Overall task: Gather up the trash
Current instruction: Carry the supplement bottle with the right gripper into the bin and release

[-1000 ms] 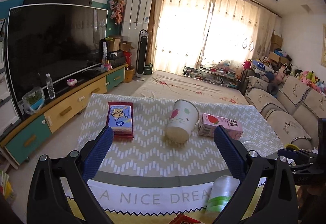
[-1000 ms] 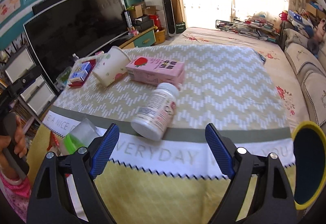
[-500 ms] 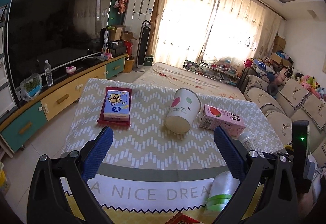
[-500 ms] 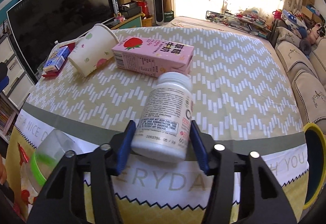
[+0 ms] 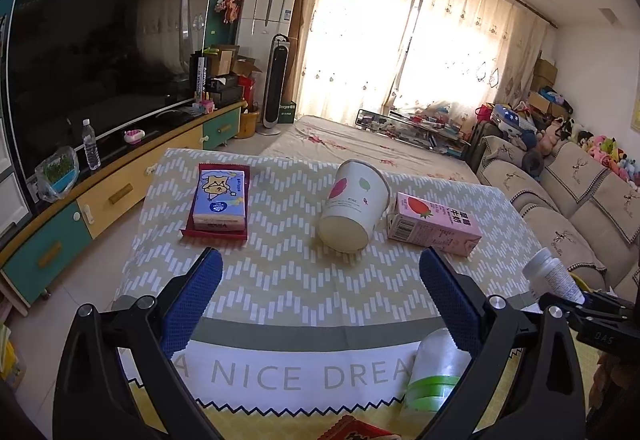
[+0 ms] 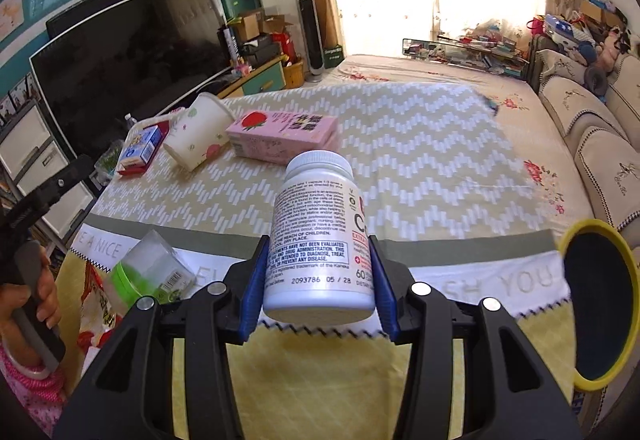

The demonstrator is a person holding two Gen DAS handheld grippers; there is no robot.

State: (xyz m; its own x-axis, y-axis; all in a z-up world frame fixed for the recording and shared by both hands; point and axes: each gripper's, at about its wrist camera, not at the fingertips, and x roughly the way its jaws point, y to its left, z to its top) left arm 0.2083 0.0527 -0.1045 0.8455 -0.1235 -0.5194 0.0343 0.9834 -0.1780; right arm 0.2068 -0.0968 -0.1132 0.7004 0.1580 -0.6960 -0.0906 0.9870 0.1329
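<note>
White pill bottle clamped between right gripper jaws, above tablecloth

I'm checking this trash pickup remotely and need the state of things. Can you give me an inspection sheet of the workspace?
Surface: table under a zigzag cloth with printed lettering.
Job's things: white pill bottle lifted off the cloth; paper cup on its side; pink milk carton lying flat; clear tub with green band; tissue pack on a red wrapper.
Clutter: snack wrapper at the near edge.
Grippers: right gripper shut on the pill bottle; left gripper open, empty.
Cables: nothing seen.
Surroundings: television, sofa, curtained window, yellow-rimmed bin.
</note>
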